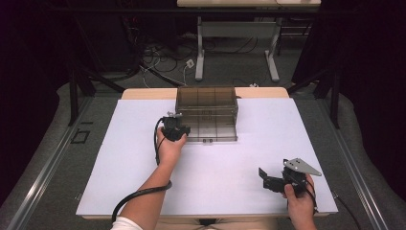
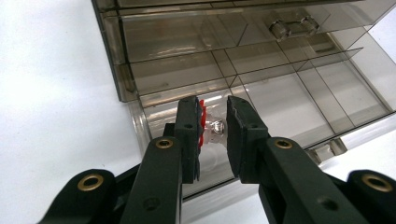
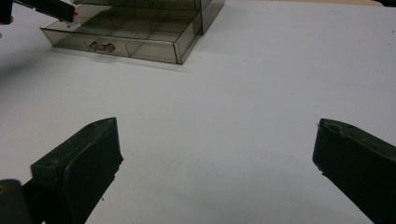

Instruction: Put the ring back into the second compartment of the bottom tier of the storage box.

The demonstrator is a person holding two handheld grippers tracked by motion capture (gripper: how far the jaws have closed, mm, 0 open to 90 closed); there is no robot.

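Note:
A smoky see-through drawer box point(image 1: 206, 100) stands at the far middle of the white table, its bottom drawer point(image 1: 213, 130) pulled out toward me. The drawer point(image 2: 289, 93) is split into several compartments. My left gripper point(image 1: 174, 120) hovers over the drawer's left front corner. In the left gripper view, my left gripper point(image 2: 214, 105) is shut on a small red and clear piece point(image 2: 208, 127) just above the left front compartment. Near the table's front right, my right gripper point(image 1: 264, 176) is held low with its jaws wide apart. The right gripper point(image 3: 217, 133) has only bare table between its jaws.
The white table top point(image 1: 143, 163) stretches wide in front of the box. In the right gripper view the drawer point(image 3: 126, 39) with its clear handle point(image 3: 100, 46) sits far off at the upper left. A desk frame point(image 1: 237, 43) and loose cables lie on the floor behind.

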